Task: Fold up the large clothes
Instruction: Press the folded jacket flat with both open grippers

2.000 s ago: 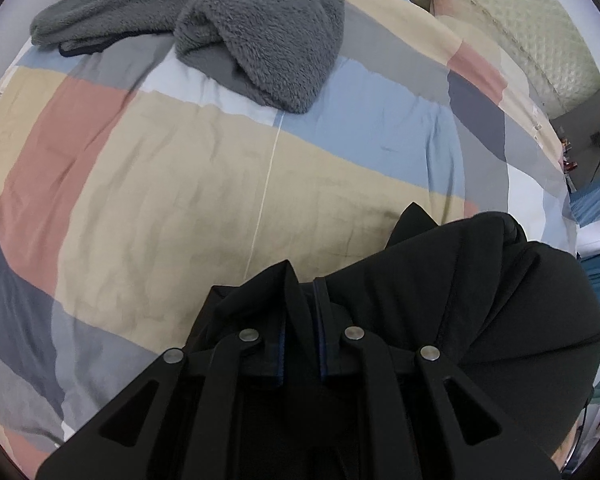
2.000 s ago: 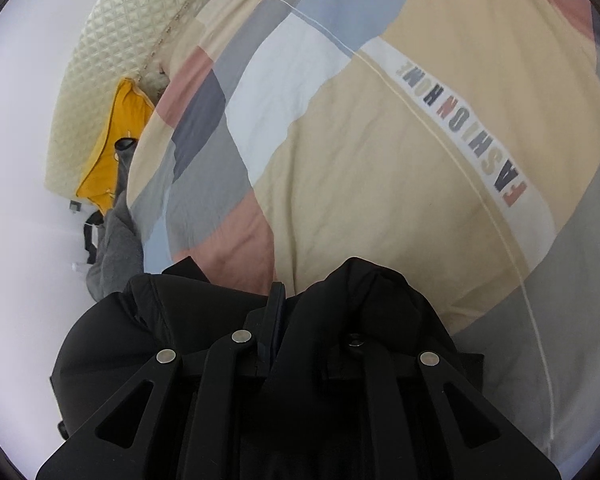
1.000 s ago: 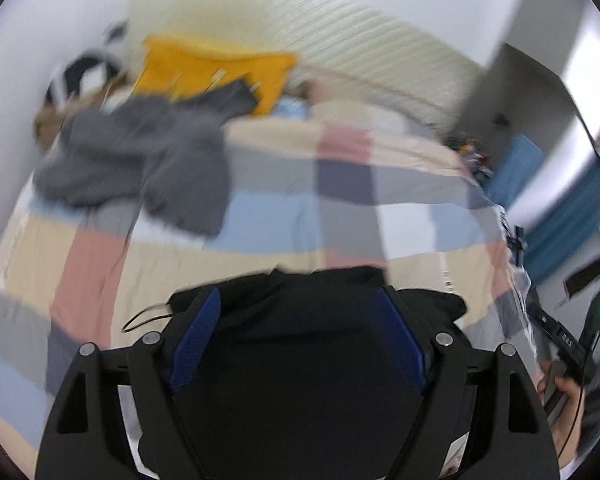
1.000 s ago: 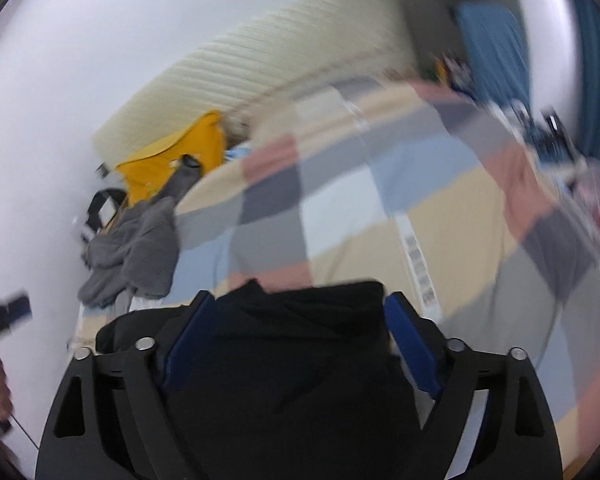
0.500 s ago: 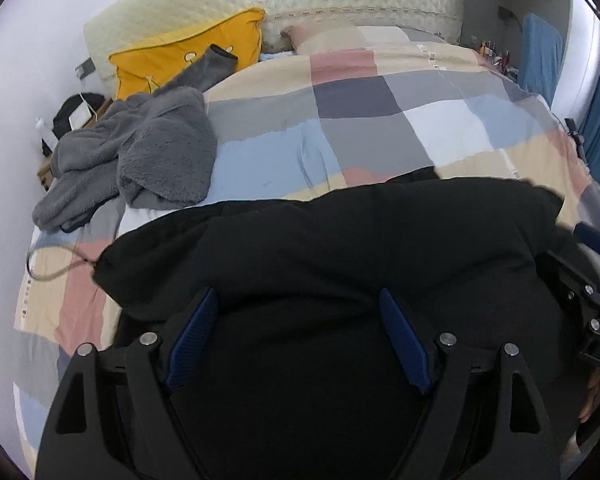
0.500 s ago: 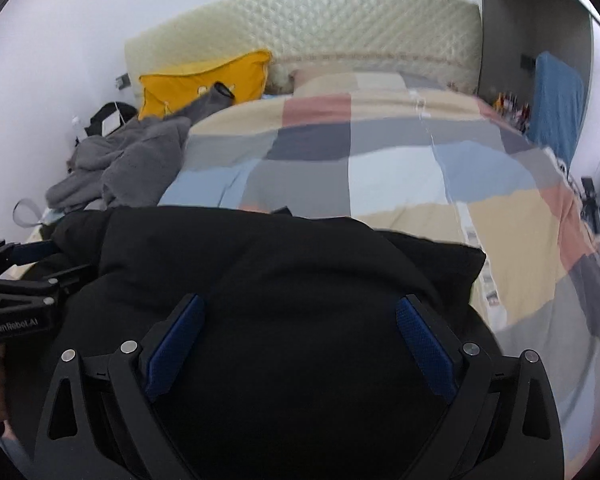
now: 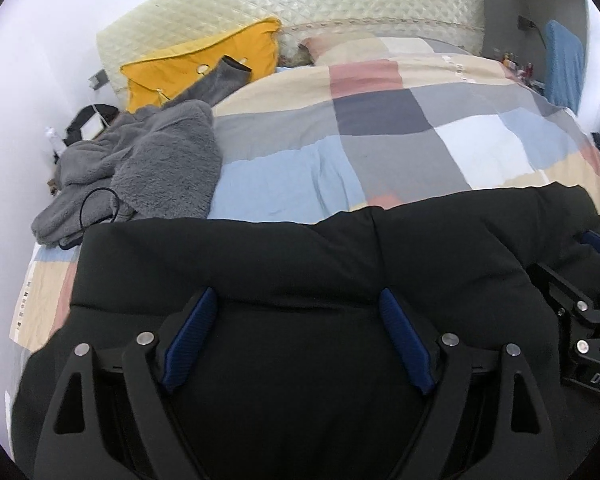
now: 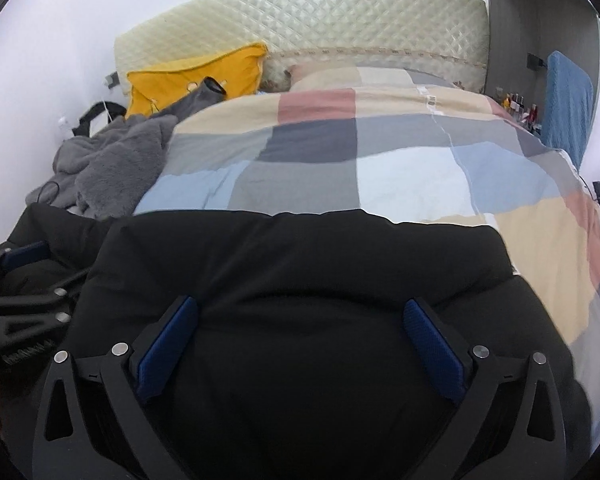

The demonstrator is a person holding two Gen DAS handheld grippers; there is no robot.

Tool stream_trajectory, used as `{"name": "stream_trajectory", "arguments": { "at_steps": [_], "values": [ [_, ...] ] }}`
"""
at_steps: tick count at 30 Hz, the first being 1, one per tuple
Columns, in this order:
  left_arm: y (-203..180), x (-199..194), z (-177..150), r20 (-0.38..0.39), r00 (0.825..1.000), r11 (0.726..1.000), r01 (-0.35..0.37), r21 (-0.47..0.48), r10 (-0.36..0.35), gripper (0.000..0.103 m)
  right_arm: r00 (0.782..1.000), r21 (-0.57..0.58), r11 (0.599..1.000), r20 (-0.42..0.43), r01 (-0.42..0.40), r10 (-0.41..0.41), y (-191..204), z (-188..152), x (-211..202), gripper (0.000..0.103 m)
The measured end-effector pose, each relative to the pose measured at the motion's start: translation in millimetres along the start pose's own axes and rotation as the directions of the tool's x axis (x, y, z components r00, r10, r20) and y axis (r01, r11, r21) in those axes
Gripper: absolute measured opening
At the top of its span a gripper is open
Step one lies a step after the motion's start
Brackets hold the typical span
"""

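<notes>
A large black padded garment (image 7: 300,264) lies across the near end of the bed and fills the lower half of both views (image 8: 300,264). My left gripper (image 7: 298,312) is open, its blue-padded fingers (image 7: 192,332) spread wide and resting on or just over the black fabric. My right gripper (image 8: 300,320) is open the same way over the garment's right part. The right gripper shows at the right edge of the left wrist view (image 7: 580,312); the left gripper shows at the left edge of the right wrist view (image 8: 24,292).
The bed has a checked quilt (image 7: 380,152) of blue, grey, beige and pink. A grey fleece garment (image 7: 140,168) is heaped at the left, with a thin black cable. A yellow pillow (image 7: 204,64) leans on the quilted headboard (image 7: 300,4). A blue chair (image 8: 566,100) stands right.
Two seconds ago both grippers were shut on the black garment. They have since opened and let it go, and it now lies spread wider on the bed under them.
</notes>
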State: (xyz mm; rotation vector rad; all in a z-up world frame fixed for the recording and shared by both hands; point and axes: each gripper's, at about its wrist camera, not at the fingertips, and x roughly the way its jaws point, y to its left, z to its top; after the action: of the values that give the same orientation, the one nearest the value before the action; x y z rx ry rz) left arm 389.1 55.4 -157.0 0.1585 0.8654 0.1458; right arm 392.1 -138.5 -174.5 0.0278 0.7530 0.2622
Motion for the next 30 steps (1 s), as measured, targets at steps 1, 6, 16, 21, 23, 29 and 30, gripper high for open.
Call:
{"name": "stream_trajectory", "arguments": {
  "at_steps": [1,6,16,21,23,29,30],
  "values": [
    [-4,1,-2,0.018,0.999,1.0,-0.027,0.009,0.027,0.084,1.0,-0.011,1.0,0.009,0.001,-0.001,2,-1,2,0.103],
    [-17,10,-4,0.06,0.995,0.995,-0.086,0.042,0.084,0.084,0.999,-0.019,1.0,0.038,0.022,-0.021,4,-4,8,0.103],
    [-7,-3,-12,0.067,0.997,0.998,-0.039,0.045,0.036,0.084,0.999,-0.018,1.0,0.03,-0.009,0.01,2,-13,-3,0.103],
    [18,-21,-13,0.061,0.997,0.998,0.055,0.014,-0.056,0.085,0.996,-0.022,0.997,0.047,-0.069,0.07,-5,-13,-28,0.103],
    [33,-30,-13,0.07,0.995,0.997,0.071,0.001,-0.071,0.085,0.997,-0.04,0.998,0.053,-0.05,0.052,-9,-8,-40,0.103],
    [58,-27,-20,0.06,0.995,0.996,0.081,-0.022,-0.08,0.096,0.996,-0.046,0.999,0.086,0.014,-0.01,-34,-15,-53,0.103],
    [57,-23,-25,0.059,0.995,0.996,0.082,-0.018,-0.081,0.096,0.997,-0.022,1.0,0.076,0.0,0.002,-41,-18,-48,0.103]
  ]
}}
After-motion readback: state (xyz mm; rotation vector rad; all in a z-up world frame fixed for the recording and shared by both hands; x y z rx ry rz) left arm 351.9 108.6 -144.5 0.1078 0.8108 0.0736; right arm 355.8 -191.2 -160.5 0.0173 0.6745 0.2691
